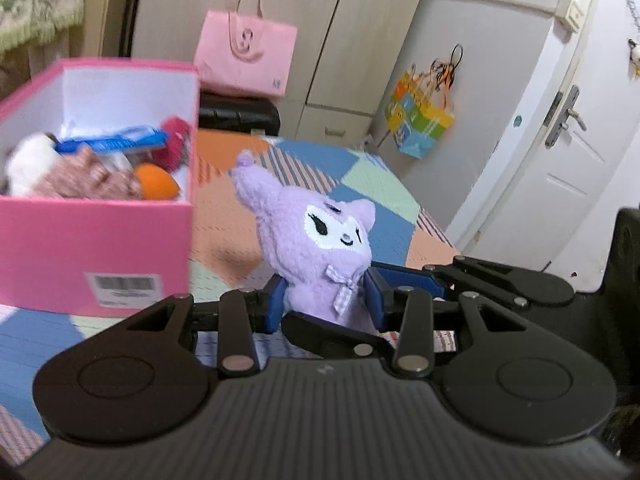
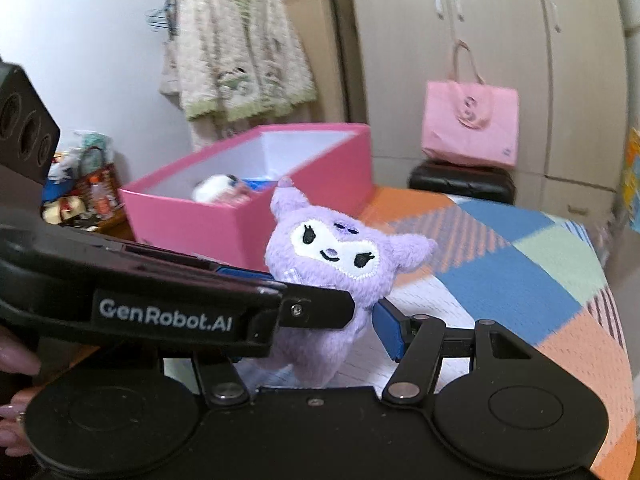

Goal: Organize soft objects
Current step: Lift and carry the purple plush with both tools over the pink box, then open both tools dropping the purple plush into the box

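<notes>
Above quilt [image 1: 380, 184]: both grippers' jaws clamp purple plush [image 1: 320, 256], apparently; pink box [image 1: 96, 240] nearby.

Purple plush [image 1: 320, 248] upright, beside pink box [image 1: 96, 240] holding soft toys.

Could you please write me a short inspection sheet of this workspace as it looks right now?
Surface: patchwork bedspread in orange, blue and green.
Job's things: purple plush upright, off the bed; pink box open, already holding several soft items.
Clutter: pink tote bag on a black stool; colourful bag hanging on the wall.
Grippers: left claw closed on the plush's body; right claw also at the plush's body, one blue pad against it, grip unclear.
Cables: nothing seen.
Surroundings: wardrobe, white door, knitted cardigan on a hanger.
</notes>
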### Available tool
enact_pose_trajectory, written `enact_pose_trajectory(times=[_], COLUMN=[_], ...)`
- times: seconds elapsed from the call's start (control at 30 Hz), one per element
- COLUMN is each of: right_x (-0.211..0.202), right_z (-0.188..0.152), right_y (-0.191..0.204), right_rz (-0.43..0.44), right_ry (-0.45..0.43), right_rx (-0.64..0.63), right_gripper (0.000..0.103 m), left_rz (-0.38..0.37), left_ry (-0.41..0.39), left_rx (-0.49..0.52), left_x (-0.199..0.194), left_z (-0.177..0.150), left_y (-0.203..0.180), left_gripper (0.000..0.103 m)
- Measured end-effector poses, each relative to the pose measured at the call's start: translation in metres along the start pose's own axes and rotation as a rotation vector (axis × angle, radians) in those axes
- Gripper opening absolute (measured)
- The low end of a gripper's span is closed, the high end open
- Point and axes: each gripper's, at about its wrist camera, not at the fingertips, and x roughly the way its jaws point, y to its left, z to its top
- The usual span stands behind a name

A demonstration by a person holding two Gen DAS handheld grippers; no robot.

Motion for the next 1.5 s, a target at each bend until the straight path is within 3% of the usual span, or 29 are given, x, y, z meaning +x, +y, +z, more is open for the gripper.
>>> enact_pose_trajectory(times=[0.37,0.7,0.87,1.03,1.5], right_x=[-0.002,0.031,0.068,0.108,0.176], right_z=[0.043,0.107,0.142,0.156,0.152], right_y=[0.049,0.073,0.065,0.055,0.054], right_rz=[0.051,0.095,0.154,0.192,0.132], right_ry=[-0.117,-0.157,-0.112,-0.061,0.172], right_rx=[-0.098,-0.188,-0.137,-0.063,-0.115], right_gripper=[0.067,0.068,0.068,0.068,0.07], left_rz=[0.072,0.113,0.11,0.114,0.102], left_ry=[-0.175,-0.231,-0.217,-0.182,0.001], left_rx=[0.031,0.021,-0.058,-0.125,-0.237], left_x=[-0.057,-0.069,-0.055,-0.035,0.024], left_z=[0.031,0.089,0.121,0.138,0.128], left_y=[0.023,0.066,0.102,0.134,0.183], left_gripper=[0.038,0.038,0.038,0.037,0.037])
